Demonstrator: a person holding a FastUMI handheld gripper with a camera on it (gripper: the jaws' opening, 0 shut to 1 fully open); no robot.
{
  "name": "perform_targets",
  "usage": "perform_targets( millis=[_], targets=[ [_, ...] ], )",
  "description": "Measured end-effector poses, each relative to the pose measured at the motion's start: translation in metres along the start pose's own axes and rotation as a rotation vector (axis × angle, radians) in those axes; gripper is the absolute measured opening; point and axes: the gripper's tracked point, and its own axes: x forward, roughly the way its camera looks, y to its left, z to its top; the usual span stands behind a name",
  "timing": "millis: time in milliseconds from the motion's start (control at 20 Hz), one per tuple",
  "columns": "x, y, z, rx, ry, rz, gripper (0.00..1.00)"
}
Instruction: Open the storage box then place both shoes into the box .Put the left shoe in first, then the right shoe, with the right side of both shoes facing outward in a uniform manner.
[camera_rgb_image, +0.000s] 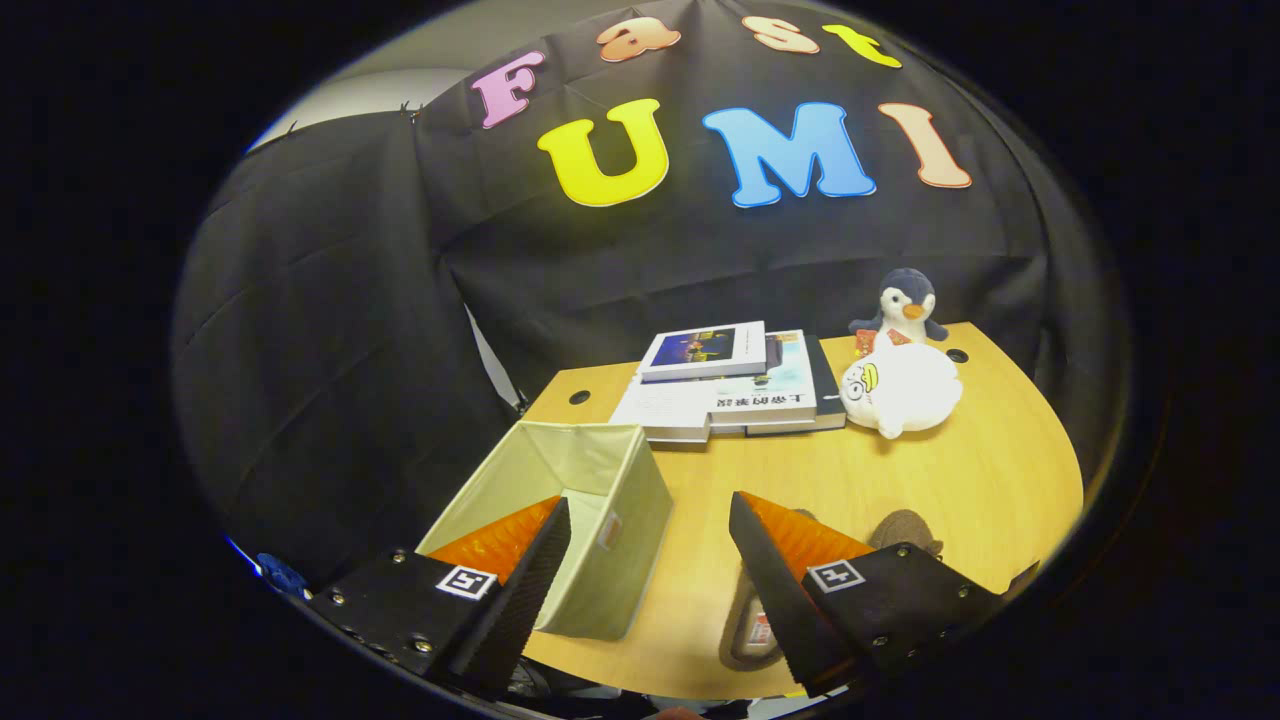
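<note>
Wooden table (900, 480), bearing at the back a book stack (735, 385) and two plush toys (900, 385), set well apart from the work; nearer, a pale fabric box (590, 500), top open and ready to receive. A brown shoe (905, 528), partly hidden behind one finger, lies just beside the box, within reach. Gripper (650, 540): fingers spread wide, released, holding nothing; one finger overlaps the box's open top, contact uncertain.

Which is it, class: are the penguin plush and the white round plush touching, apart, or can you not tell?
Cannot tell. In the gripper view the penguin plush stands behind the white plush, overlapping it.
</note>
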Motion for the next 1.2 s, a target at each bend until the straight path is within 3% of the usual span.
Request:
perform_targets(
  millis=[700,1200],
  targets=[
    [0.021,-0.097,-0.082,0.077,0.150,-0.126,0.97],
    [0.041,-0.124,-0.140,0.077,0.301,-0.152,0.98]
  ],
)
